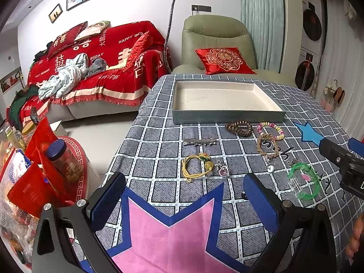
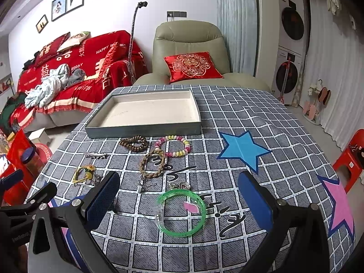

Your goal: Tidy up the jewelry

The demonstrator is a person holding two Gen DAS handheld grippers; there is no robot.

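Note:
A grey tray with a cream lining (image 1: pixel 227 116) (image 2: pixel 145 130) stands empty at the far side of the table. Jewelry lies in front of it: a brown bead bracelet (image 1: pixel 239 128) (image 2: pixel 134 143), a pastel bead bracelet (image 1: pixel 271 130) (image 2: pixel 174 147), a braided bracelet (image 1: pixel 268 145) (image 2: pixel 153 163), a silver hair clip (image 1: pixel 199 141) (image 2: pixel 96 155), a yellow cord bracelet (image 1: pixel 196 167) (image 2: pixel 83 174), a pink pendant (image 1: pixel 222 169) and a green bangle (image 1: pixel 303 180) (image 2: pixel 180 212). My left gripper (image 1: pixel 185 200) is open over the pink star. My right gripper (image 2: pixel 179 201) is open around the green bangle.
The table has a grey checked cloth with stars (image 1: pixel 170 227) (image 2: pixel 243 150). A side table with a jar (image 1: pixel 64 159) and red packets stands at the left. A red sofa (image 1: pixel 102 68), a green armchair (image 2: pixel 188 52) and a red stool (image 2: pixel 350 161) surround the table.

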